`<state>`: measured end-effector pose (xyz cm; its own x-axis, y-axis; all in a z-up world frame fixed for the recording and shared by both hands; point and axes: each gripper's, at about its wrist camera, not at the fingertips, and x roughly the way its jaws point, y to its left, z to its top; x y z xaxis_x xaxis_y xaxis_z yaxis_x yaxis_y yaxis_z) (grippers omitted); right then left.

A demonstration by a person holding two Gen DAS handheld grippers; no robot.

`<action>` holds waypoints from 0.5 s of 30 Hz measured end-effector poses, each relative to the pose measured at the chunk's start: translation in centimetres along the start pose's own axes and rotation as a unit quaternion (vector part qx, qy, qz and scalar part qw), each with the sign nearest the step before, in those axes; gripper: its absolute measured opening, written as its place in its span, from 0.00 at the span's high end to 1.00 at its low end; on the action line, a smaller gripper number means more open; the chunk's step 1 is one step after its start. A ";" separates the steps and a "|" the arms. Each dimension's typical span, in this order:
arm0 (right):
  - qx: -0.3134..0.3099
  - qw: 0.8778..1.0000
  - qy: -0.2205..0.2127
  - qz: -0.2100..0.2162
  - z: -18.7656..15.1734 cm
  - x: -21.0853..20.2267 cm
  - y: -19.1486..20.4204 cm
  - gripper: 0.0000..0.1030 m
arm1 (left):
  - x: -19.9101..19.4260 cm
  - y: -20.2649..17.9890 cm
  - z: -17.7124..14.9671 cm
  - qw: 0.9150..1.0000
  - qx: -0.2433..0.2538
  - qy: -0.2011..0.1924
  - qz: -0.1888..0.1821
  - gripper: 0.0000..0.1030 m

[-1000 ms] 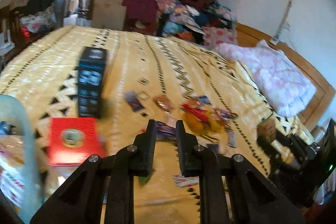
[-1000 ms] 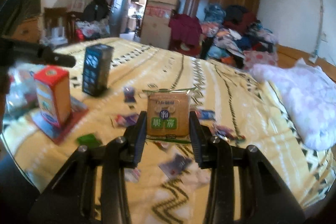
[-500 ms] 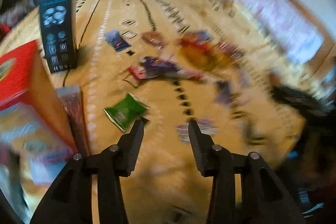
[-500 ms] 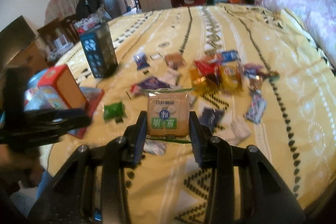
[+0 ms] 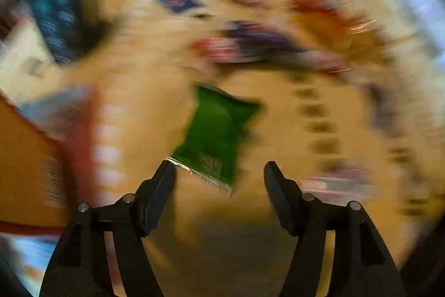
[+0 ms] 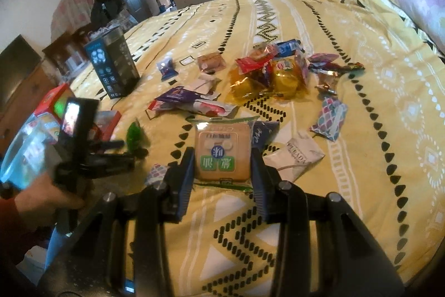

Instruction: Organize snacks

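- two grippers are at work over the yellow patterned bedspread [image 6: 347, 52], and the step in hand looks like the left one going for a loose snack while the right one carries another.
- far left in the right wrist view, a hand [image 6: 41, 199] holds the left gripper [image 5: 219, 169] tipped steeply down near the boxes at the bed's edge.
- its fingers stand spread, having just been opening, with nothing pinched; the green packet [image 5: 217, 130] lies flat on the cover just ahead of the tips, its crimped near edge reaching into the gap.
- to do this well, i judge the tips should straddle that crimped edge and press lightly into the soft bedding before closing, so the thin foil does not slide away.
- the left view is badly smeared, so exact contact with the packet cannot be told.
- further right, the right gripper [image 6: 222, 157] has its fingers pinching the tan biscuit packet [image 6: 221, 153] by its two sides, upright above the cover.
- right of that lie the heaped wrappers [image 6: 267, 74]; keeping the held packet clear of them seems wise.
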<state>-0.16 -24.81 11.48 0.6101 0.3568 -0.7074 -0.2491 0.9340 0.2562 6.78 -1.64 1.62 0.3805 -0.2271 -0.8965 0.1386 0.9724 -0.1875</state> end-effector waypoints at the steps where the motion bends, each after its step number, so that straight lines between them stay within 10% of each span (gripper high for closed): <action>1: 0.004 1.000 -0.001 -0.001 -0.1 -0.1 -0.3 0.62 | -0.5 -0.4 -0.1 0.999 0.003 0.002 -0.042 0.35; 15: 0.024 1.000 -0.004 0.008 -0.3 -0.4 -1.6 0.62 | -0.2 -0.2 1.4 0.997 0.018 -0.059 0.036 0.27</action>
<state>-0.24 -26.48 11.14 0.6123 0.3720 -0.6977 -0.2228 0.9278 0.2991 7.92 -1.87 2.39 0.4956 -0.1627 -0.8532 0.1383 0.9845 -0.1074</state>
